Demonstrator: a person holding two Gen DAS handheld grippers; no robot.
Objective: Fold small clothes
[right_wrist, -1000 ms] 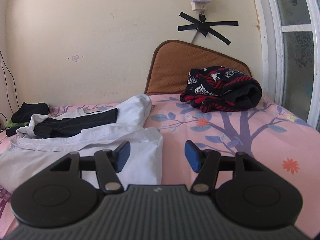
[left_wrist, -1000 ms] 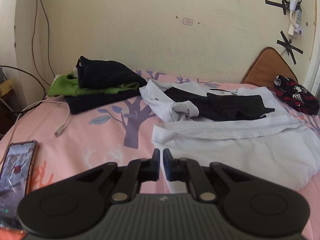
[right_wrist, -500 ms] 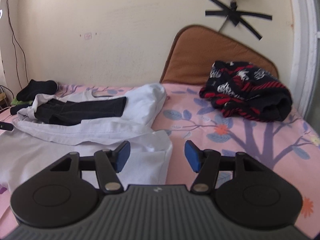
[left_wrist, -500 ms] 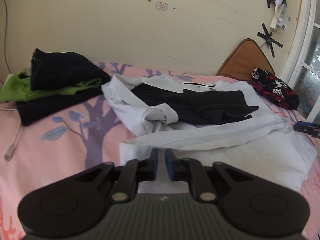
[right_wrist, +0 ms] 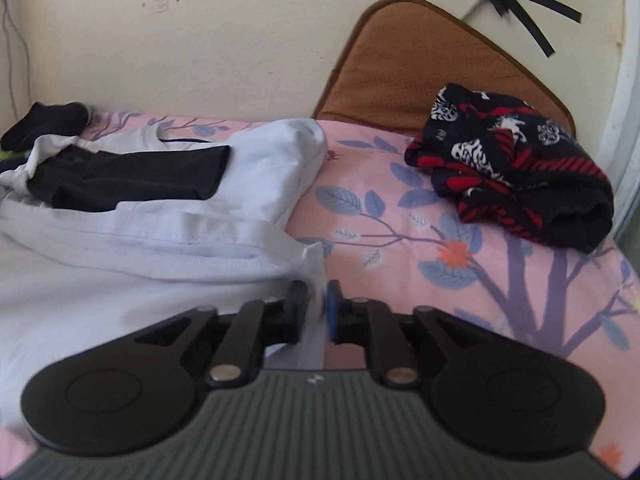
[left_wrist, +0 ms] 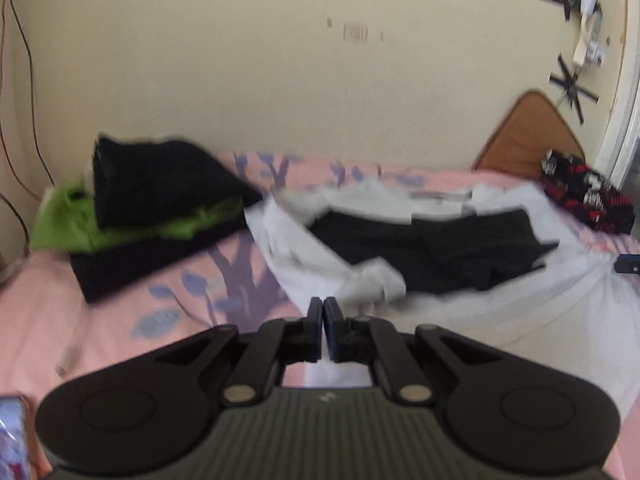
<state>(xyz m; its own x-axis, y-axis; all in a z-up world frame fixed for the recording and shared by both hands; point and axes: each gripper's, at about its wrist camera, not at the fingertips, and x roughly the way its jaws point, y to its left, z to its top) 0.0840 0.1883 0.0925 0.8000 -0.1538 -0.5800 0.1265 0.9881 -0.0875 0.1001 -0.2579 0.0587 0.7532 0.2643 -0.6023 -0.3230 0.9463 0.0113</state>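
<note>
A cream wall backs a bed point(right_wrist: 400, 216) dressed in a pink sheet printed with purple trees and blue leaves; a brown cushion point(right_wrist: 420, 56) leans in the far corner. Spread across the middle of the bed lies a white cotton T-shirt point(right_wrist: 132, 248), with a crumpled black garment point(right_wrist: 132, 176) resting on its upper part. A folded pile of black and green clothes point(left_wrist: 148, 208) sits at the far left, and a bundled black, red and white patterned garment point(right_wrist: 508, 168) lies near the cushion, well apart from the shirt.

The right gripper point(right_wrist: 316, 306) is at the shirt's near right corner; its jaws are closing, with the white hem running up between them, though the blur hides whether the pads already press on it. The left gripper point(left_wrist: 323, 320) has its jaws fully closed; the shirt's near left edge lies right at them, but the blur leaves it unclear whether any cloth is pinched.

The shirt looks light, limp and thin, so it will likely sag and drag the black garment along if lifted. The stitched hem corners seem the best hold, being doubled and less prone to slipping.
</note>
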